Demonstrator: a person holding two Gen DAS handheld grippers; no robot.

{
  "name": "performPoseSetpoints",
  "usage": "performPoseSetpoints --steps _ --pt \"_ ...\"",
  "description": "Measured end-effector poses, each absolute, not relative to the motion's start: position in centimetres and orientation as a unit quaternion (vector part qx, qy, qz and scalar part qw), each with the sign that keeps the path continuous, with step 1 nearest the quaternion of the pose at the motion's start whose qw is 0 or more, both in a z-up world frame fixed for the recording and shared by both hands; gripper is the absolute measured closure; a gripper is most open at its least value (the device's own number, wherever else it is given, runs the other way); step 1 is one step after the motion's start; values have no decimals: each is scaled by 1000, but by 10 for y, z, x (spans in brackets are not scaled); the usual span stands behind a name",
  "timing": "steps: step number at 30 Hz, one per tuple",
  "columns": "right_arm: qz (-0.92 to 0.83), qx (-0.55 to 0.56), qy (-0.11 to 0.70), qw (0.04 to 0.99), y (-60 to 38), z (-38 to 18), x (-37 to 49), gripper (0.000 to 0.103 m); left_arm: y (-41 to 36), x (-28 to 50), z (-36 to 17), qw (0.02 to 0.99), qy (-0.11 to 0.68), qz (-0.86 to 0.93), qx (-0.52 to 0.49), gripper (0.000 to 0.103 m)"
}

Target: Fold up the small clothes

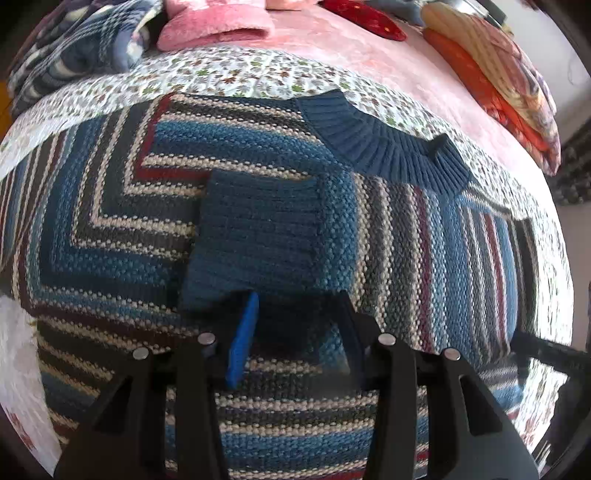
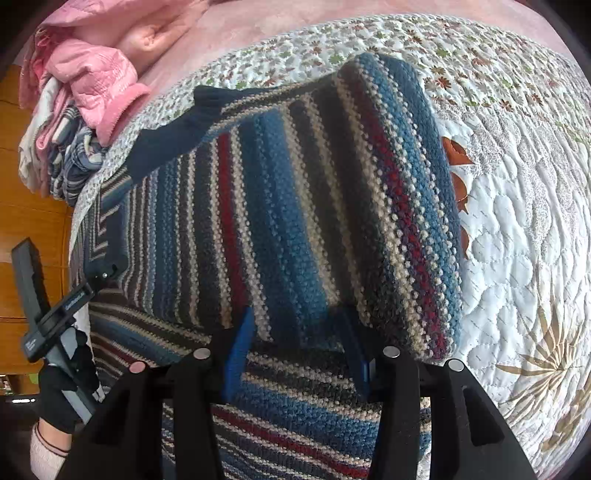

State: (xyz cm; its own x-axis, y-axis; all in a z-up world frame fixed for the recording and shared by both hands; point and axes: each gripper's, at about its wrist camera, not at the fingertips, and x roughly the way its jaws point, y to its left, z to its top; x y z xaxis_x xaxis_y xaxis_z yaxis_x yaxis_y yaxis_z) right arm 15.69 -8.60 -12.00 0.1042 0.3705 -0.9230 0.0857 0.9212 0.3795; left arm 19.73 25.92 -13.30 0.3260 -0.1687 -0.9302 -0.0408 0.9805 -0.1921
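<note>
A striped knit sweater (image 1: 110, 229) is lying flat on a floral quilted bedspread (image 1: 229, 74), its ribbed navy collar (image 1: 388, 147) pointing toward the far side of the bed. One sleeve is lying folded across the body, its ribbed blue cuff (image 1: 258, 236) resting near the centre. The left gripper (image 1: 299, 325) is hovering just at the cuff's near edge, fingers spread and holding nothing. In the right wrist view, a folded side panel (image 2: 369, 192) of the sweater is lying doubled over the body; the right gripper (image 2: 295, 343) is sitting at its near edge, fingers likewise spread, and whether they are touching the knit cannot be told. The sides appear folded in, so the step in hand is judged to be squaring them. The next move probably calls for pinching the hem and carrying it toward the collar. Piled clothes (image 1: 218, 22) are lying beyond.
</note>
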Motion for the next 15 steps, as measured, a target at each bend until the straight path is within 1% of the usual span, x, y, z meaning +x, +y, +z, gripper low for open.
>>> performPoseSetpoints --steps 3,6,7,8,10,12,15 --pt "94 155 662 727 -78 -117 159 52 264 197 -124 808 578 -40 -108 60" --pt "99 163 652 734 -70 -104 162 52 290 189 -99 814 561 -30 -148 59" --pt "105 168 645 738 -67 -97 163 51 302 184 -88 821 552 -23 -145 57" --pt "109 170 638 743 -64 -90 164 49 314 182 -81 826 546 -15 -142 51" --pt "109 172 627 752 -57 -82 167 44 351 171 -65 832 535 13 -143 44" --pt "105 173 615 762 -50 -73 168 41 390 161 -60 830 534 51 -150 43" --pt "107 172 611 765 -36 -69 169 39 452 148 -61 816 537 105 -187 42"
